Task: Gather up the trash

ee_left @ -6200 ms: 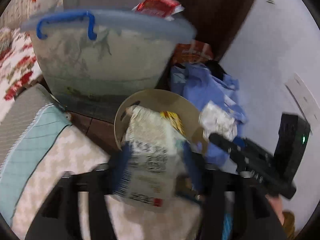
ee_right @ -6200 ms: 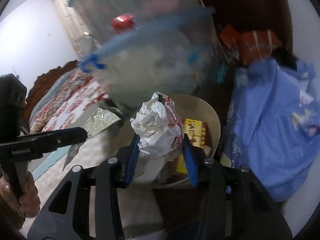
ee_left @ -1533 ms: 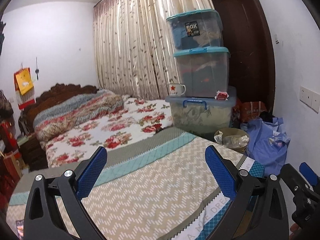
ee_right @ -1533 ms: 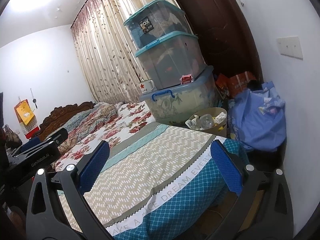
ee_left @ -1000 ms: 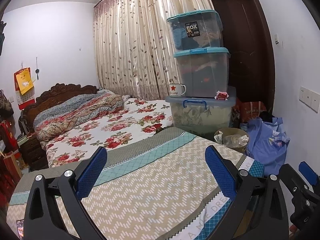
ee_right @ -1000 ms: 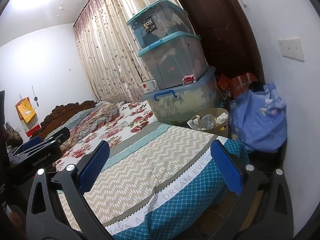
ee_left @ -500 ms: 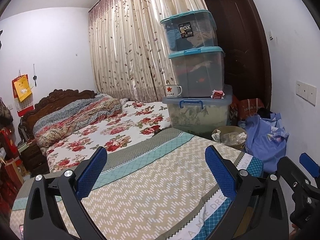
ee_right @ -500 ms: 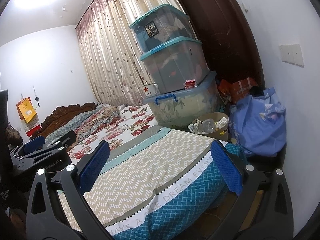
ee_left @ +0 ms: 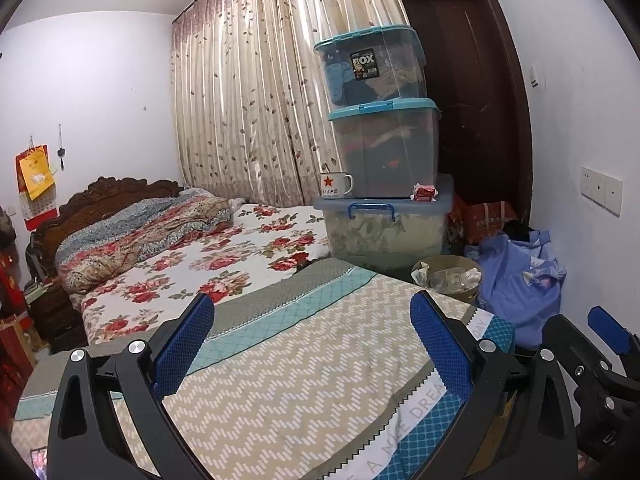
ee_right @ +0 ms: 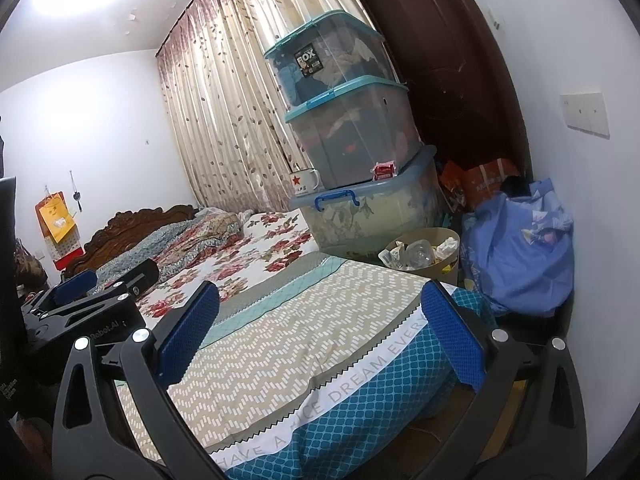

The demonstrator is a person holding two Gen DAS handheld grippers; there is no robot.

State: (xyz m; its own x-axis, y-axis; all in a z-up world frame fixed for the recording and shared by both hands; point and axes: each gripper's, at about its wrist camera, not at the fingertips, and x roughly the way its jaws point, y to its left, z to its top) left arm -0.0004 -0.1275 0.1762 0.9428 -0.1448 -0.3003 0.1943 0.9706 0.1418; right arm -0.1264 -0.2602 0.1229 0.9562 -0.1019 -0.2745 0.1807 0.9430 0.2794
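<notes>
L claw is spread wide, both blue pads far apart, nothing between them & touching nothing; it hangs over the zigzag blanket at the foot of the bed. R claw is likewise fully released, empty, over the same blanket near its blue-patterned edge. Each claw shows in the other's view: R one at the lower right edge of the left wrist view, L one at the left of the right wrist view, above the floral sheet.

Bin: tan, round, on the floor just past the bed's far right corner, beside the bottom box. Trash sits in it up to the rim – crumpled paper, a clear plastic bottle, wrappers; finer detail too small to tell.

Three lidded plastic boxes stacked by the curtain: bottom one w/ blue handles & pale contents, mid box & top box w/ teal lids, folded clothes inside. On the bottom box's lid: a white mug w/ red star at the left, a small red packet at the right.

Blue bag, stuffed, slumps against the wall right of the bin.
</notes>
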